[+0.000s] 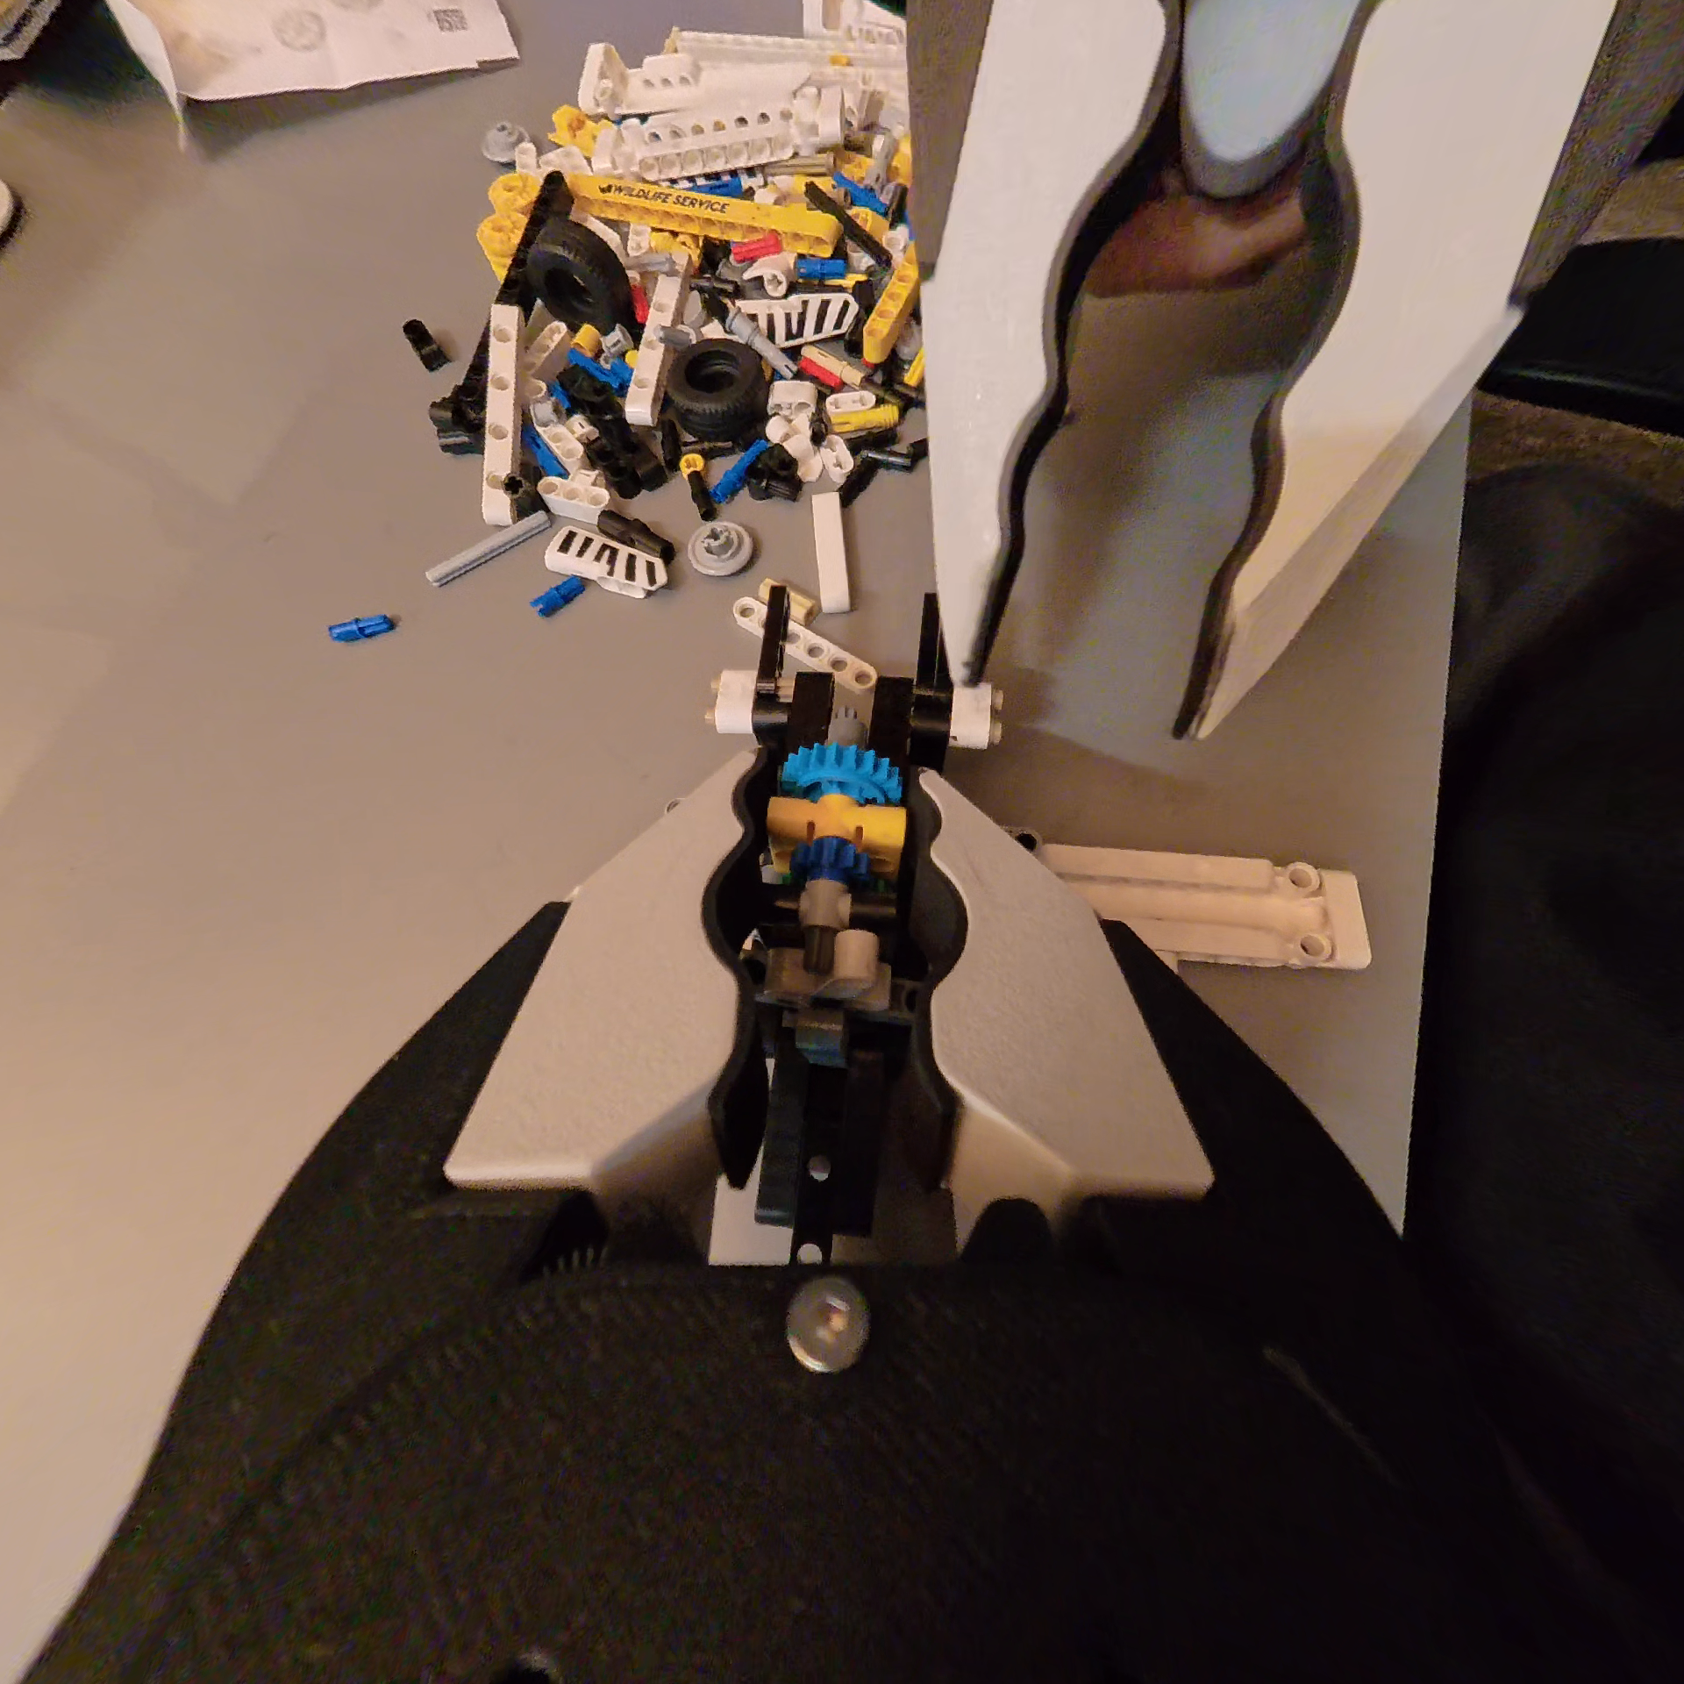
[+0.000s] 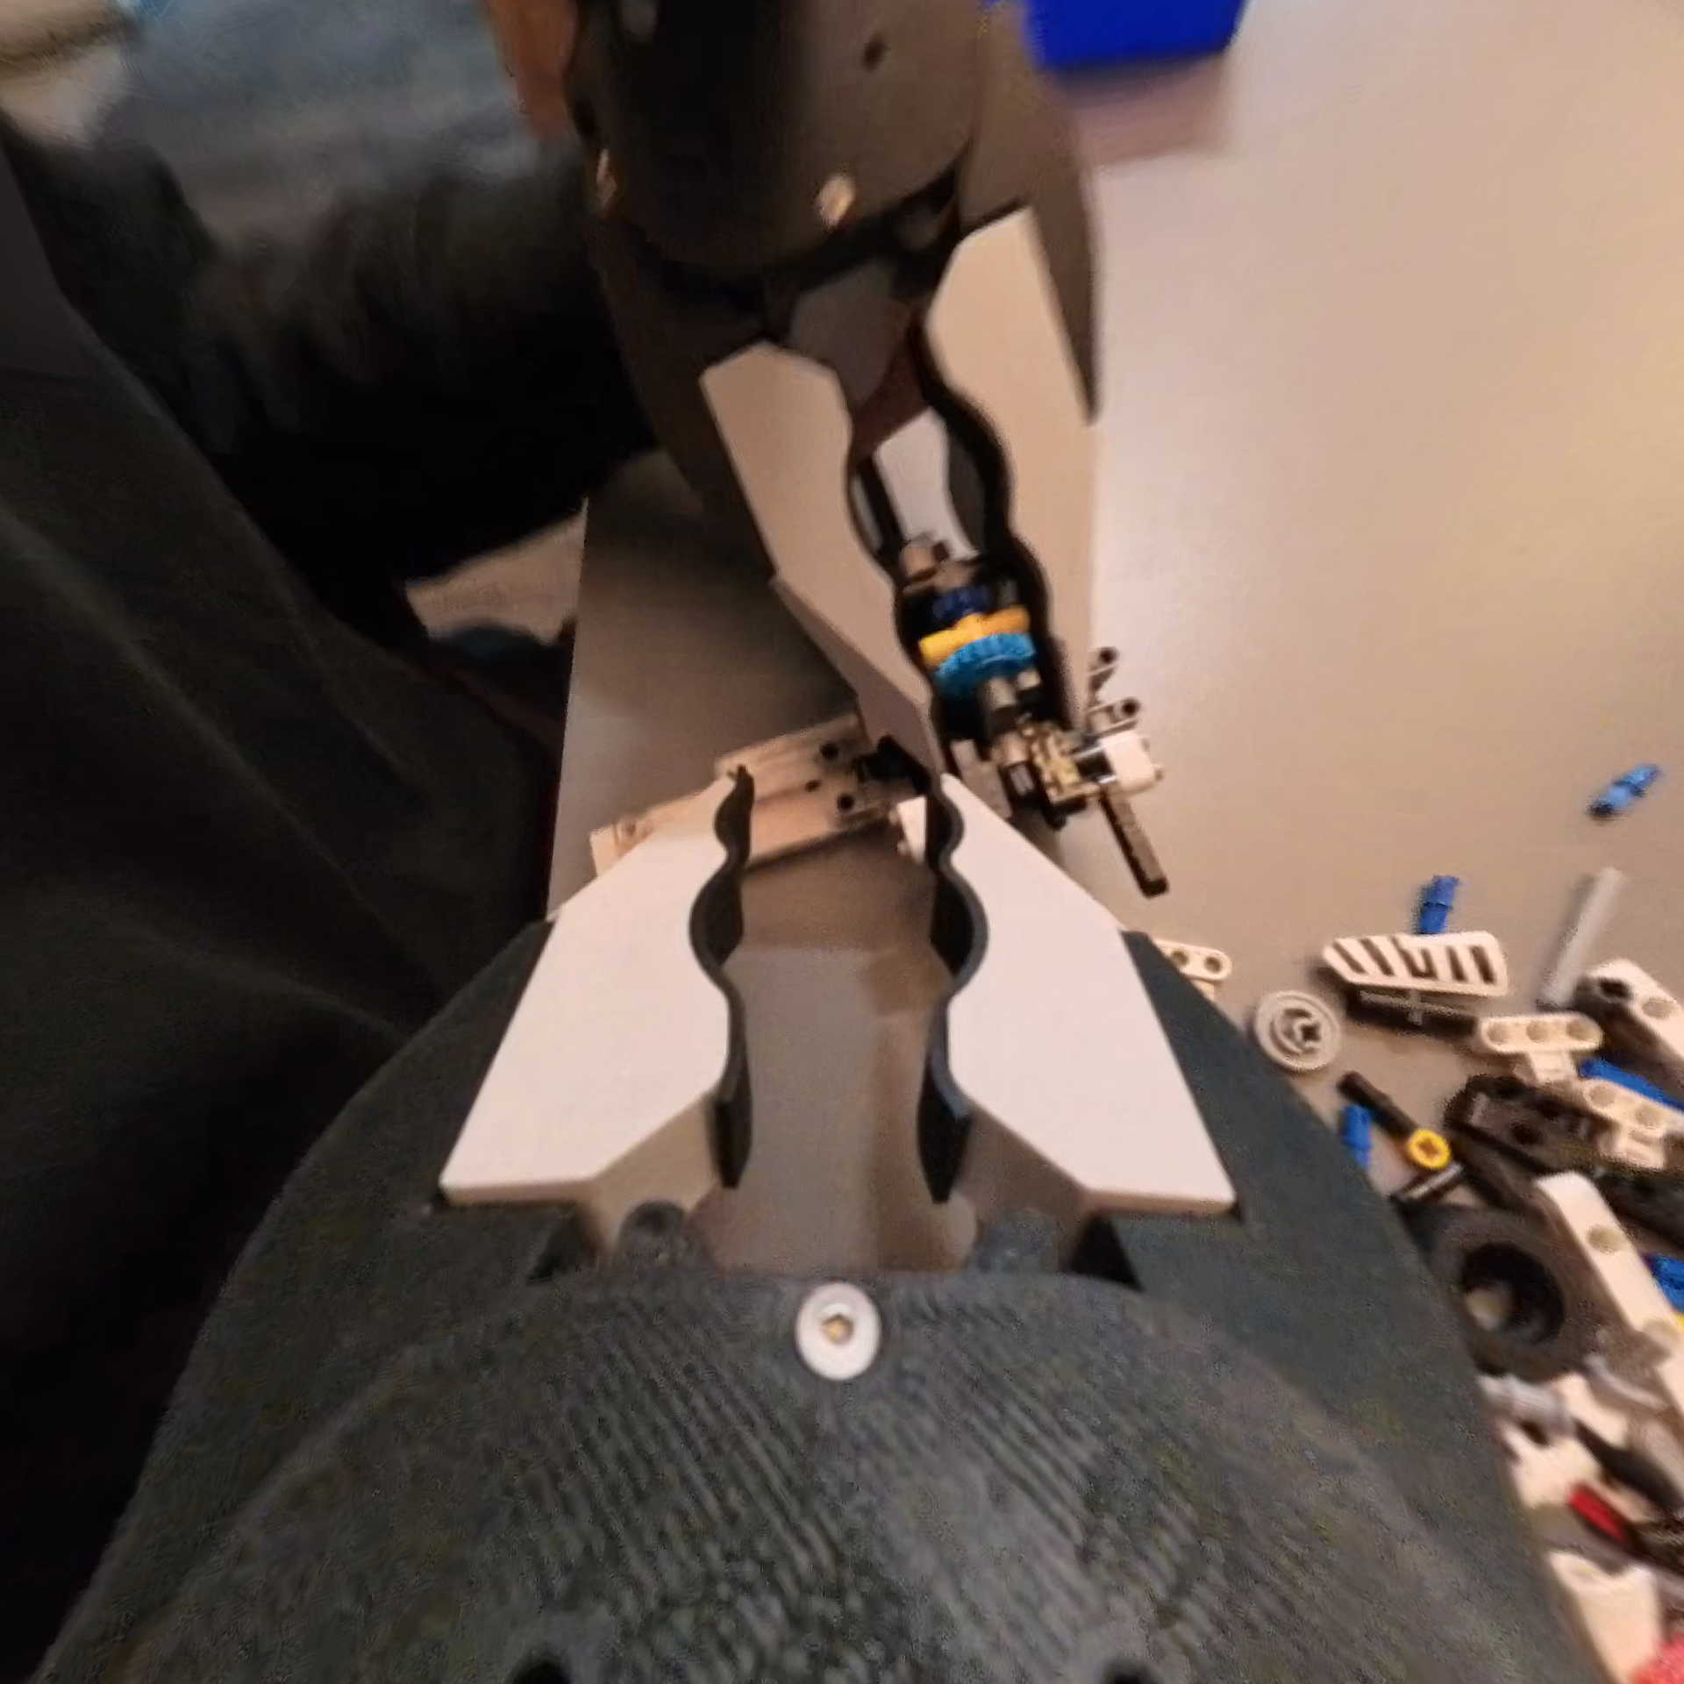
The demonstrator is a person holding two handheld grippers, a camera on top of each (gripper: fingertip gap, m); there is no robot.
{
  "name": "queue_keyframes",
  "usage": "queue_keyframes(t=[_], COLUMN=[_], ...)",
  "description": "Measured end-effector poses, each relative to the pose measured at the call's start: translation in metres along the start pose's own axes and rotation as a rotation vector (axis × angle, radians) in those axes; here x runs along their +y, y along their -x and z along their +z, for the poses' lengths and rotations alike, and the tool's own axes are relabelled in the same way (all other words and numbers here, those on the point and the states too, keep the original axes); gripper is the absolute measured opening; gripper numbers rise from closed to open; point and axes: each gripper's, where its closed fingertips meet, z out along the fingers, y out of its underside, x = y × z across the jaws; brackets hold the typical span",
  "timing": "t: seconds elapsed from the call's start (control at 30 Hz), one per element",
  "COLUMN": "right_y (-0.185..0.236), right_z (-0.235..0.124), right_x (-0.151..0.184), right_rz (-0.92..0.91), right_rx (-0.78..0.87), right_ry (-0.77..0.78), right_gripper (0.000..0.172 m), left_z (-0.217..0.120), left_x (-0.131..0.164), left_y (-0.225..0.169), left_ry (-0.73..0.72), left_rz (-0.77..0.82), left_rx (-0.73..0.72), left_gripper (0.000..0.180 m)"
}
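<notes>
The left gripper (image 1: 836,775) is clamped on a small brick-built gear assembly (image 1: 834,820), its black pads pressing the black side beams; between them sit a light blue gear (image 1: 840,770), a yellow connector block (image 1: 834,820) and a darker blue gear (image 1: 825,861). The front of the assembly sticks out past the fingertips toward 12 o'clock, with a white connector (image 1: 970,715) on its right end and another (image 1: 736,706) on its left. The right gripper (image 1: 1080,706) comes down from 1 o'clock with its jaws standing wide and nothing between them; one fingertip (image 1: 975,670) sits just at the right white connector, though contact cannot be told. In the right wrist view the same wide, bare jaws (image 2: 834,802) hover over the grey table (image 2: 1367,456), with a white panel piece (image 2: 784,793) lying beyond them. That panel (image 1: 1212,902) lies at 3 o'clock of the held assembly. A heap of loose bricks (image 1: 711,301), with black tyres, white beams and a yellow beam, fills the table at 11 o'clock, and a blue pin (image 1: 362,627) lies apart at 9 o'clock.
</notes>
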Motion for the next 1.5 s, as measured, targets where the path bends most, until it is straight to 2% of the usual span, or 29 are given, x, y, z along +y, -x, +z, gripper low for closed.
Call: queue_keyframes(t=[0.07,0.17,0.2,0.27,0.33,0.43,0.63,0.87,0.97,1.17,1.27,1.33,1.5], right_y=[-0.013,-0.022,-0.019,-0.01,-0.003,-0.006,-0.022,-0.024,-0.021,-0.004,-0.005,-0.008,-0.011], right_z=[-0.006,-0.01,-0.012,-0.027,-0.049,-0.067,-0.078,-0.079,-0.076,-0.051,-0.048,-0.051,-0.053], right_x=[-0.007,-0.01,-0.017,-0.04,-0.053,-0.051,-0.047,-0.046,-0.047,-0.049,-0.048,-0.048,-0.048], right_rz=[0.062,0.022,-0.011,-0.042,0.002,0.043,0.202,0.22,0.187,-0.146,-0.147,-0.104,-0.076], right_rx=[0.078,0.224,0.251,0.294,0.304,0.32,0.287,0.29,0.303,0.515,0.515,0.497,0.481], right_ry=[-0.095,-0.204,-0.283,-0.564,-0.77,-0.858,-0.922,-0.927,-0.909,-0.735,-0.716,-0.73,-0.744], right_gripper=[0.039,0.038,0.034,0.022,0.02,0.017,0.019,0.019,0.019,0.01,0.001,0.008,0.01], left_z=[-0.001,0.0,0.0,-0.001,-0.002,-0.004,-0.004,0.0,0.002,0.002,0.002,0.002,0.002], left_x=[0.0,0.0,-0.001,-0.001,-0.001,-0.002,-0.002,0.001,0.003,0.002,0.002,0.002,0.002], left_y=[0.001,0.001,0.001,0.001,0.002,0.002,0.003,0.007,0.009,0.011,0.011,0.011,0.011], left_ry=[-0.01,-0.012,-0.016,-0.029,-0.042,-0.077,-0.08,-0.006,0.038,0.039,0.034,0.035,0.03], left_rz=[-0.009,-0.017,-0.016,-0.015,-0.028,-0.038,-0.058,-0.138,-0.154,-0.174,-0.177,-0.176,-0.175], left_rx=[-0.007,-0.018,-0.02,-0.021,-0.028,-0.045,-0.05,-0.094,-0.138,-0.15,-0.15,-0.151,-0.152], left_gripper=[0.026,0.026,0.026,0.026,0.026,0.026,0.026,0.026,0.026,0.026,0.026,0.026,0.026])
